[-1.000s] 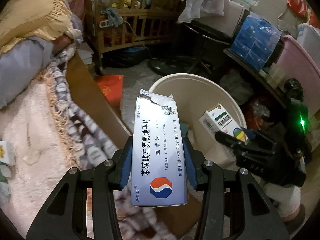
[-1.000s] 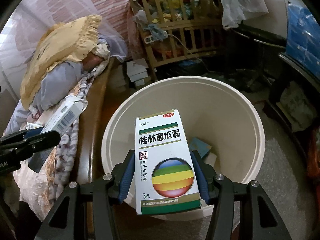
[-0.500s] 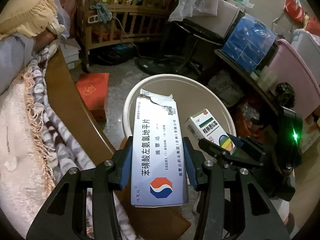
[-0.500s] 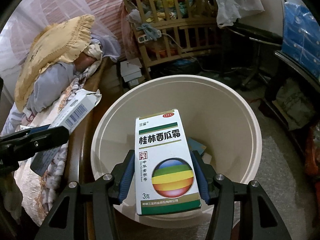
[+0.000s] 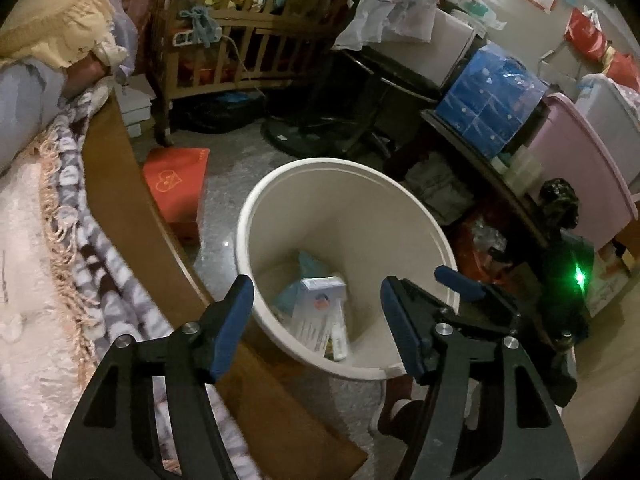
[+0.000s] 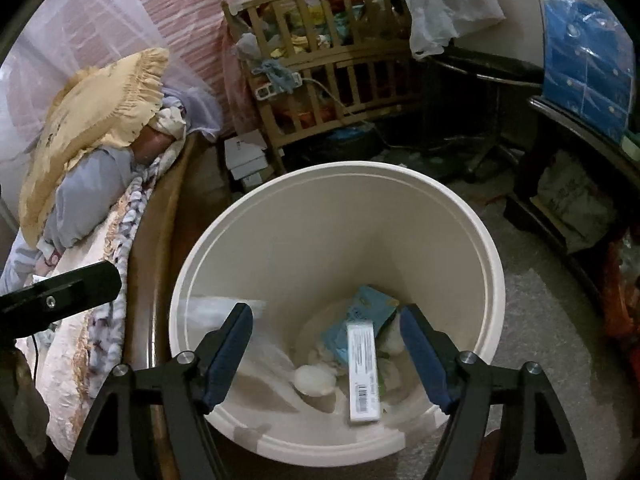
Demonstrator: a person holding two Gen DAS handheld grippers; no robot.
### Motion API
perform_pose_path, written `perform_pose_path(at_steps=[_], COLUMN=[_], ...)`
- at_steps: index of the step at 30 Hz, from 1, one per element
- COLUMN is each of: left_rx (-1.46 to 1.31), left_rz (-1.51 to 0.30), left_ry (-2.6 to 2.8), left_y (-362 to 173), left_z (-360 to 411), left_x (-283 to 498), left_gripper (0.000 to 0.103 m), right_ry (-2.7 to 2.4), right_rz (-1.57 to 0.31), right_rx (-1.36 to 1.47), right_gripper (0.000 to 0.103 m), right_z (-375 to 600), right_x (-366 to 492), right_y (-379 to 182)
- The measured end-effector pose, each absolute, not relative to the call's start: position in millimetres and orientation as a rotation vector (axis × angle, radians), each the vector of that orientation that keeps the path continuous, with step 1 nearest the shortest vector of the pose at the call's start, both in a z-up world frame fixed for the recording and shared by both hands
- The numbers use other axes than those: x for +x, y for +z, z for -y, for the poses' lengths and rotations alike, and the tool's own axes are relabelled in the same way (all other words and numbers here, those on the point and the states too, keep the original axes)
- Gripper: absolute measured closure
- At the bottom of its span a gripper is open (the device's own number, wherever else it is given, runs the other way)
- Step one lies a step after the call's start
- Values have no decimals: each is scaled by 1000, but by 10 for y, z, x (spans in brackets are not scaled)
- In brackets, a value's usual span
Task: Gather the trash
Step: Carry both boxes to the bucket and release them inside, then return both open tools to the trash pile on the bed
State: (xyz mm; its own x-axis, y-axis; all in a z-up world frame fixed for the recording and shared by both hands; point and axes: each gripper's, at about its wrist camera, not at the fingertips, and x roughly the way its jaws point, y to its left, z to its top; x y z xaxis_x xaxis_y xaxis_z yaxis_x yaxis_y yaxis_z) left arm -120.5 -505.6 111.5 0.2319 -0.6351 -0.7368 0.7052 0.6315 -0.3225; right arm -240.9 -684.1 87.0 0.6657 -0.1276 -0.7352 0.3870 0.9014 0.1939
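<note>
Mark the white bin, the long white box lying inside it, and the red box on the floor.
white bin (image 6: 490, 240), right wrist view, on its right rim.
long white box (image 6: 362, 372), right wrist view, mid top face.
red box (image 5: 176, 178), left wrist view, centre of lid.

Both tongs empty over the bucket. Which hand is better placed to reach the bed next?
Left, probably. Left tongs, jaws opening and empty, hang at the bed-side rim of the bucket, blanket right beside; right tongs, also opening, sit over its middle.
</note>
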Motion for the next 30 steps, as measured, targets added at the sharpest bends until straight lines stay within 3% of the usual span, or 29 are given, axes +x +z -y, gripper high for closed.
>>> perform_pose_path(at_steps=[12, 30], left_rx=[236, 215], left_rz=[-854, -812], left_ry=[-754, -530], left_y=[1241, 1471], left_z=[4390, 3031], left_x=[-1257, -1151], left_gripper=[38, 38], right_ry=[-206, 19], right_rz=[-783, -813], right_rx=[298, 233], right_gripper=[29, 29], right_z=[6479, 5256], right_x=[-2333, -2056], right_y=[886, 1084])
